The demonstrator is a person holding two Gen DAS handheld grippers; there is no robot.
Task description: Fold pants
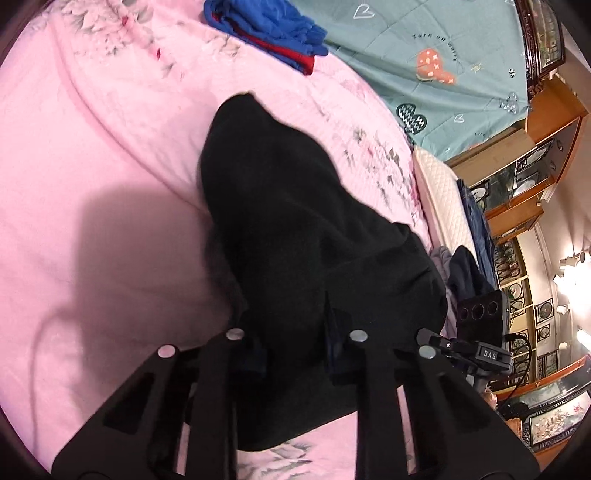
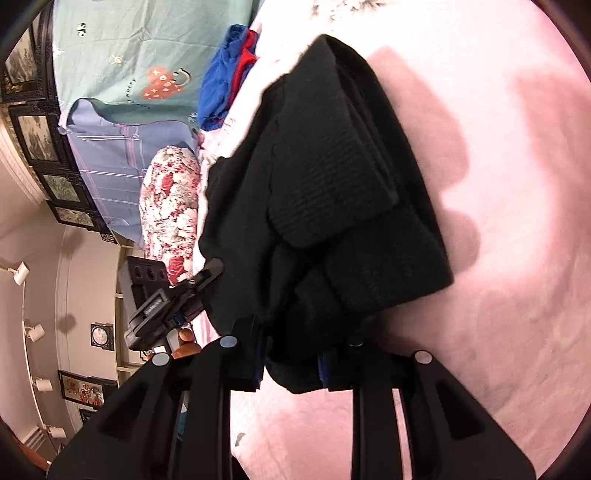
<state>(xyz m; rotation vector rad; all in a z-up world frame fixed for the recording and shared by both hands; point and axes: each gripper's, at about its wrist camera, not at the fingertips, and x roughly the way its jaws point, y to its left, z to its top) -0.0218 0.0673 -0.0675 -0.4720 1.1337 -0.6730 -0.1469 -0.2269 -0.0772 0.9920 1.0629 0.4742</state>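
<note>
Both hand-held grippers, my left (image 1: 295, 354) and right (image 2: 291, 365), pinch the black pants (image 1: 295, 229) above the pink bedspread (image 1: 92, 147); the right's label reads "DAS" (image 1: 489, 355).

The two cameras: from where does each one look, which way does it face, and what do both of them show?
Left wrist: sits on the left gripper, faces along its fingers at the black pants on the pink bedspread; the right gripper shows at right.
Right wrist: sits on the right gripper, faces the same pants; the left gripper and some fingers show at left.
Shared: pants, bedspread, blue-red clothes, teal sheet.
</note>
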